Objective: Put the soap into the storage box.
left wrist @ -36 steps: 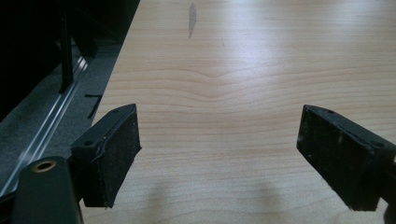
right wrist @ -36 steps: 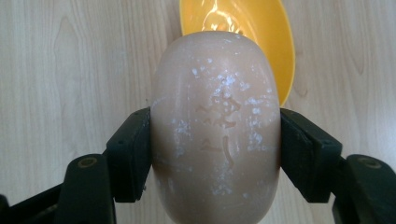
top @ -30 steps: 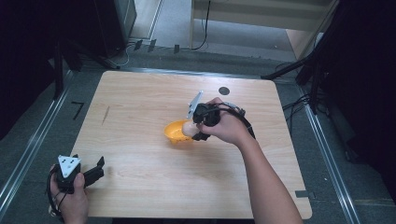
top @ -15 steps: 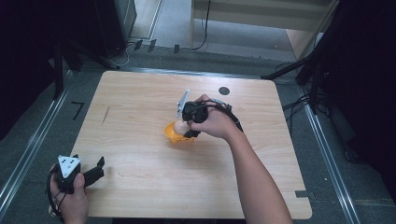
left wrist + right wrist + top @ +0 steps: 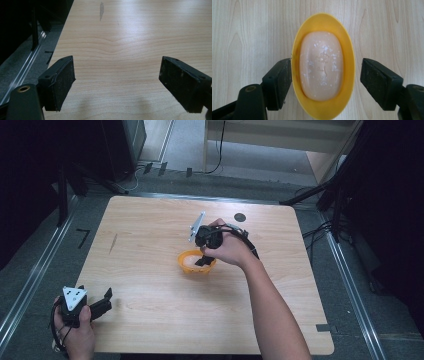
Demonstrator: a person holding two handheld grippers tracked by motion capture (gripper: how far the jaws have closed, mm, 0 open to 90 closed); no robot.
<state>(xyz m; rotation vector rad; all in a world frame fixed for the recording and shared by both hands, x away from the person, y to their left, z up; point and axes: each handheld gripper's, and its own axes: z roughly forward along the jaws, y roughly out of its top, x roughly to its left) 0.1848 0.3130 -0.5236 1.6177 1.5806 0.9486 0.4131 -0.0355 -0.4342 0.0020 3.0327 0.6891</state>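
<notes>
A yellow oval dish [image 5: 323, 110] rests on the wooden table [image 5: 150, 235] and holds a pale pink bar of soap [image 5: 320, 66]. In the high view the dish [image 5: 187, 268] sits mid-table. My right gripper [image 5: 202, 261] points down over it. Its jaws have just been opening and now straddle the dish [image 5: 327, 75]. The left pad [image 5: 279, 82] is right at the rim, and the right pad [image 5: 378, 82] stands a little clear of it. My left gripper [image 5: 102, 302] rests open at the front left corner, with bare wood between its jaws [image 5: 117, 75].
A small black round mark [image 5: 240, 217] lies behind the dish. A dark streak [image 5: 101, 10] marks the wood at the left. The table's left edge drops to a metal rail [image 5: 25, 72] on the floor. Dark stands and cables flank the table.
My right hand has shifted a little to the left over the dish. The dish stays where it was. My left hand has not moved.
</notes>
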